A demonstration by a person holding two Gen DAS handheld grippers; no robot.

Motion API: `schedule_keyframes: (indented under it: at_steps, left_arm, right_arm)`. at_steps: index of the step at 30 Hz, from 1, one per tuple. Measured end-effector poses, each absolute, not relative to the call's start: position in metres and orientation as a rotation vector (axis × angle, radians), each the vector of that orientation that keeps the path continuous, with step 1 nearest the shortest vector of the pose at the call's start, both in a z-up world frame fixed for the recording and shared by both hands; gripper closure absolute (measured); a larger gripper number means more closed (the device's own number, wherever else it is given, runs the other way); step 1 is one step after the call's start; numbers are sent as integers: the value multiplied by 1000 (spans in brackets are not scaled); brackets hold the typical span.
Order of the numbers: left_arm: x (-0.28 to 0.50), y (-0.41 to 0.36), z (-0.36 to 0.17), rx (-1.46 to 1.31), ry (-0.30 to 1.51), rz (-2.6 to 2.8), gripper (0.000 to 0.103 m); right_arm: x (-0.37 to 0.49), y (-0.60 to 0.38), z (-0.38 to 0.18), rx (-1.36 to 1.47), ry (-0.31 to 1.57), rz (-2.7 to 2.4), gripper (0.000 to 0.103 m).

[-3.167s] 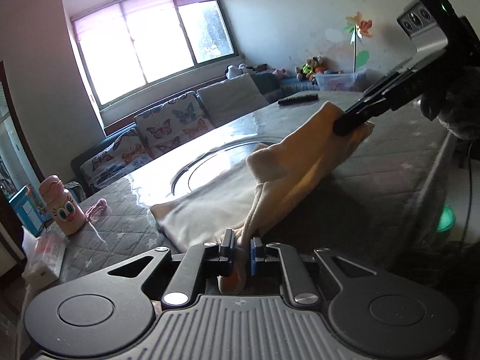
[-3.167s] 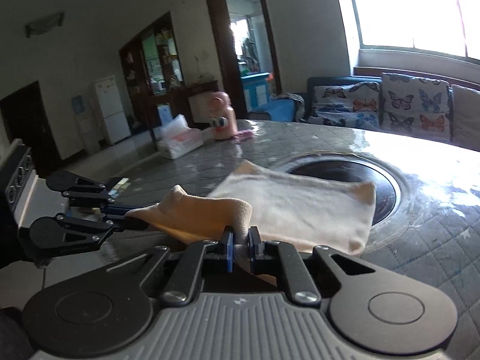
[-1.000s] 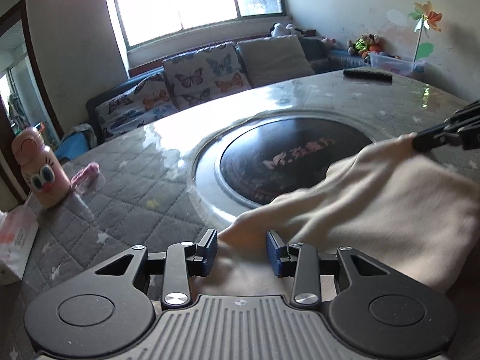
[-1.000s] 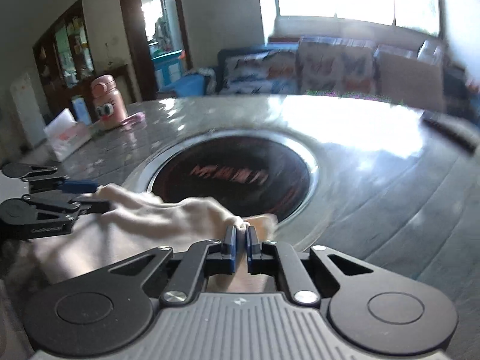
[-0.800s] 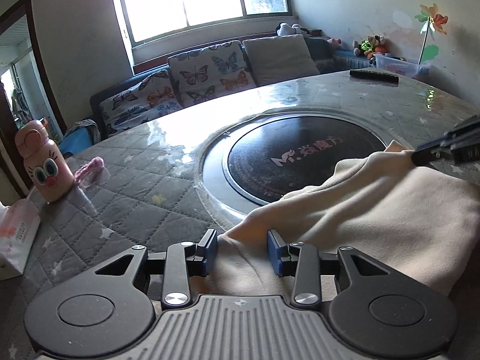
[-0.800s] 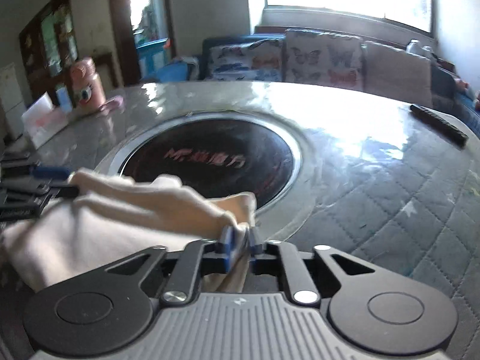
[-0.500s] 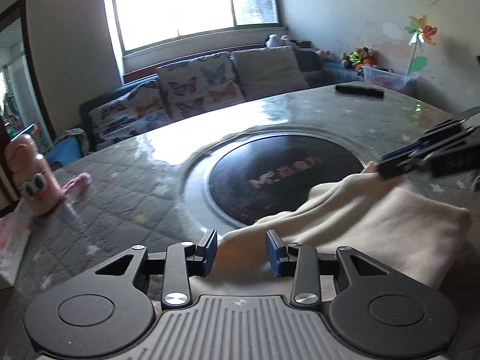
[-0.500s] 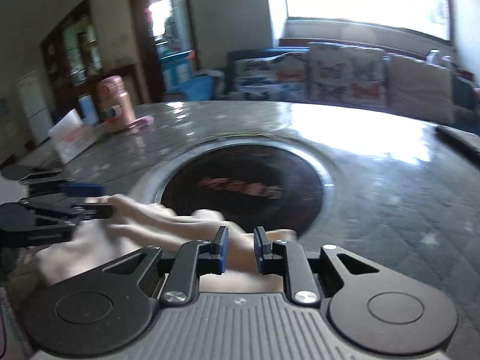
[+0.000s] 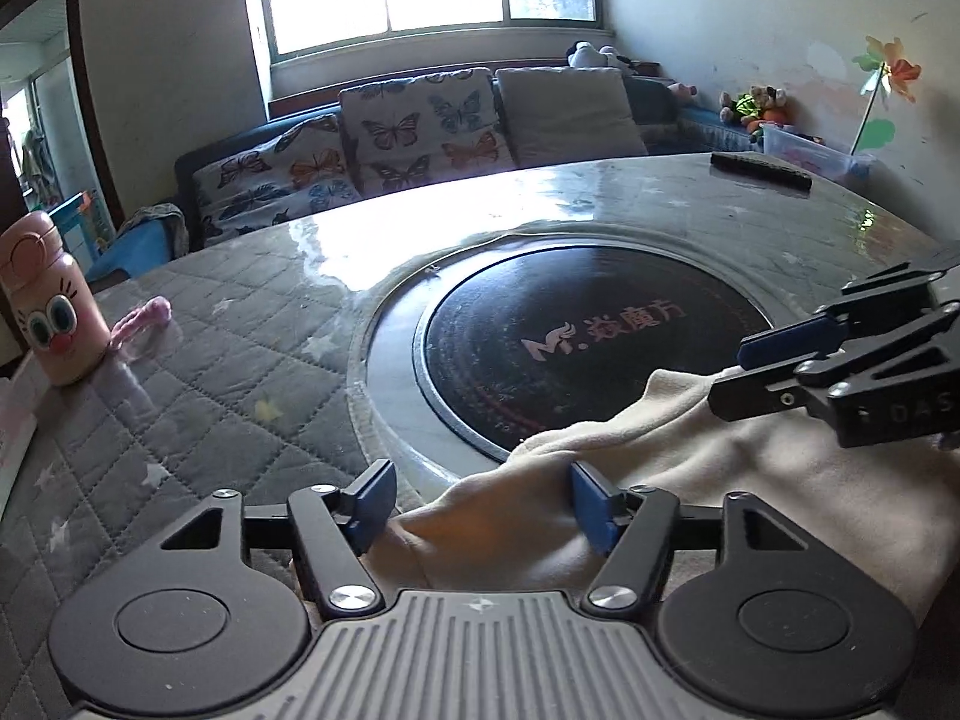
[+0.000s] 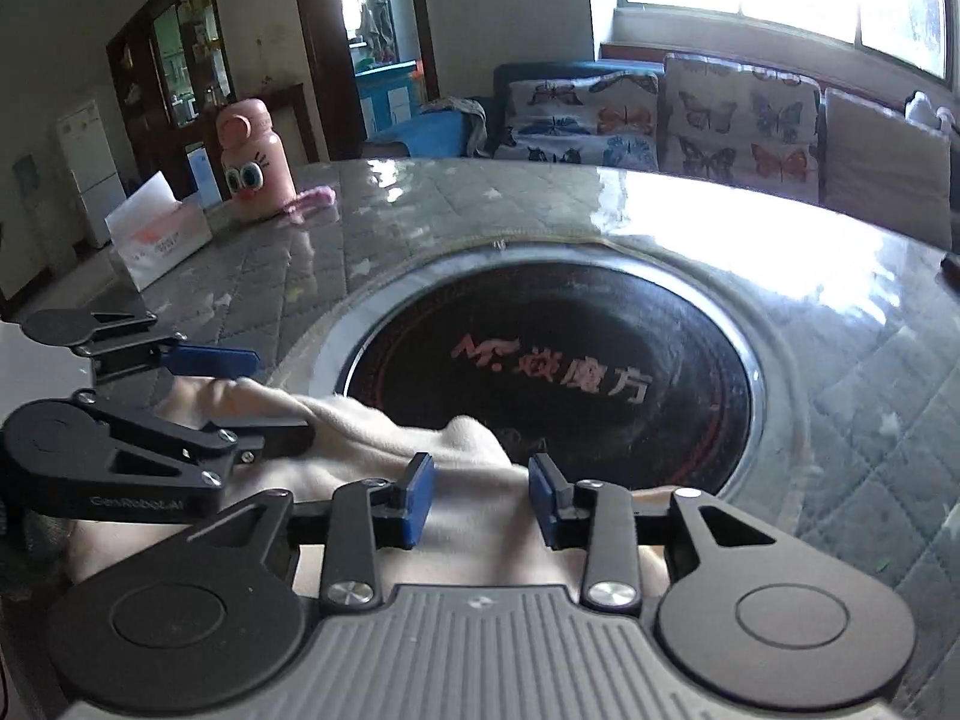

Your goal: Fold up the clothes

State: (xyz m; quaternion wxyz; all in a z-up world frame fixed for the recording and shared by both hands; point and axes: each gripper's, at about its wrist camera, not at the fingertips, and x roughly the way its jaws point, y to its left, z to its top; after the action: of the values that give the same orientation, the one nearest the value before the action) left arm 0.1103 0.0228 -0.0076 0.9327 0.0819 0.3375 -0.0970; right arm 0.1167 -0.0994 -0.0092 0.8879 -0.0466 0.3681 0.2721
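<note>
Both grippers (image 9: 483, 501) (image 10: 478, 498) open over cream cloth (image 9: 750, 480), prob. folded.

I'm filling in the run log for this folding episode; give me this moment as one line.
stage: fold laid down | left gripper: open | right gripper: open | cloth: on table, partly over dark disc

Right gripper (image 10: 479, 495), black frame with blue pads, jaws spread over cream fleece garment (image 10: 384, 456) lying rumpled at near edge of round grey quilted table (image 10: 870, 396). Left gripper (image 10: 264, 396) at left, jaws parted, lower finger resting on cloth. Cloth overlaps black round cooktop inset (image 10: 564, 360). Pink cartoon-eyed bottle (image 10: 255, 162) and white tissue box (image 10: 157, 234) far left.
</note>
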Motion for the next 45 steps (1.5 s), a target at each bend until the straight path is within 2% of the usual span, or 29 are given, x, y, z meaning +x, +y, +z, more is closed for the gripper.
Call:
schedule_keyframes:
  at_steps: [12, 22, 25, 45]
  left_arm:
    - [109, 33, 6, 126, 665, -153, 33]
    - [119, 37, -5, 140, 711, -120, 31]
    - [119, 38, -5, 140, 714, -119, 29]
    - [117, 34, -6, 167, 706, -84, 24]
  right_arm:
    - [118, -81, -12, -135, 759, 581, 65]
    - [116, -79, -6, -116, 733, 595, 61]
    - [106, -76, -6, -141, 732, 617, 58]
    - [16, -66, -7, -325, 688, 743, 58]
